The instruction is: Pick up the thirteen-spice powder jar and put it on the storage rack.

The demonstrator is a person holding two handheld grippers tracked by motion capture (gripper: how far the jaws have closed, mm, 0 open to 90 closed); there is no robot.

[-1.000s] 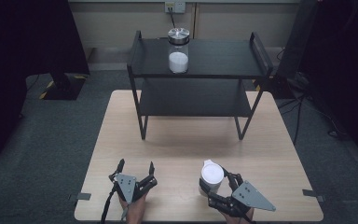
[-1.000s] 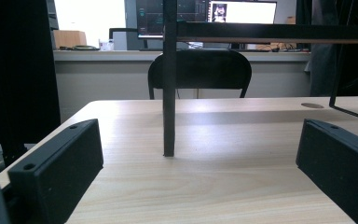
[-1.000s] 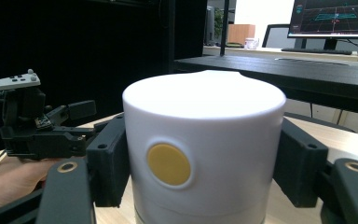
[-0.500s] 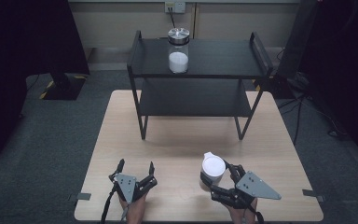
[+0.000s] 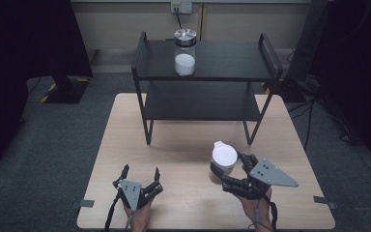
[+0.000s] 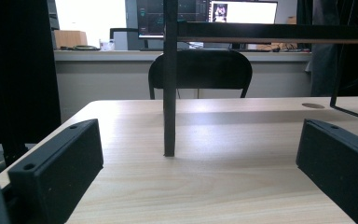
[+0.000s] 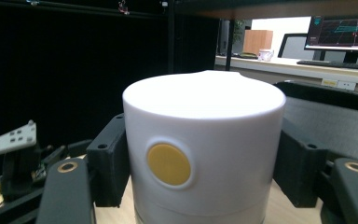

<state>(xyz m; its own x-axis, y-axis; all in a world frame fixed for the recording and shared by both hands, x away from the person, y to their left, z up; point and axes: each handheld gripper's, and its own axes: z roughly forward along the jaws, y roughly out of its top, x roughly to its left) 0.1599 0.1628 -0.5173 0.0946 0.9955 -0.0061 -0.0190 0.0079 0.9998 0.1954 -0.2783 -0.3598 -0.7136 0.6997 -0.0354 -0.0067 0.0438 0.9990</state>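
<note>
White container (image 5: pixel 223 158) now farther out from table's near edge, gripped between right gripper (image 5: pixel 228 170) jaws; left gripper (image 5: pixel 140 175) spread wide.

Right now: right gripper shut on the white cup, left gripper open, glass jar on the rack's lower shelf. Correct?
One error: the glass jar stands on the rack's top shelf, per the high view. The right gripper is shut on the white cup and the left gripper is open.

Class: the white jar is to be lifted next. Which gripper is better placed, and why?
Right. The right gripper already has its jaws on both sides of the white jar. The left gripper is open, apart from the jar, facing a shelf leg.
</note>
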